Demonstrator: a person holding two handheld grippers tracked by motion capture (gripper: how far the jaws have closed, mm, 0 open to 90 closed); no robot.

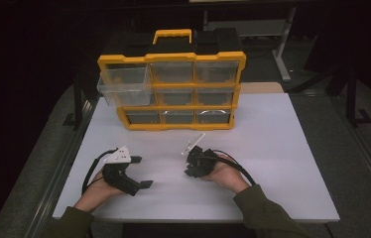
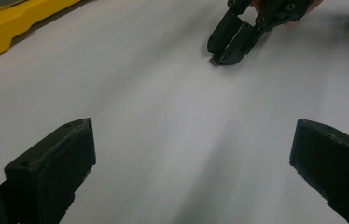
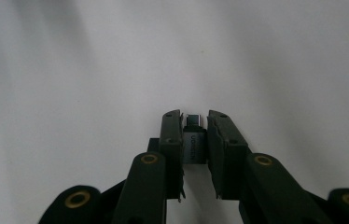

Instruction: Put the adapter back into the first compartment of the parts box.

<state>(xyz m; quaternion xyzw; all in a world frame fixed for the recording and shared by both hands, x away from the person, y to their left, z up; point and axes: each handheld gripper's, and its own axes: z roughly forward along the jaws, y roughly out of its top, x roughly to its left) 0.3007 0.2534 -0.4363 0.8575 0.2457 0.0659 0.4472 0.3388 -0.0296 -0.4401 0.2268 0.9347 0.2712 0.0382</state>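
Forearms enter at the table's (image 1: 273,148) near edge; the left gripper (image 1: 141,172) rests wide open and empty, the right gripper (image 1: 189,158) mid-table, before the organizer (image 1: 171,91), whose top-left drawer (image 1: 124,85) is pulled out.

Left gripper view: the right gripper's (image 2: 219,58) tips pinch a small part (image 2: 214,61) at the table.

Right gripper view: jaws nearly closed on the part (image 3: 193,140). Judgement: keep the squeeze steady, lift straight, likely toward the drawer.

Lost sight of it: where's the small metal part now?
The small metal part sits clamped in the right gripper, low over the white table, right of centre.
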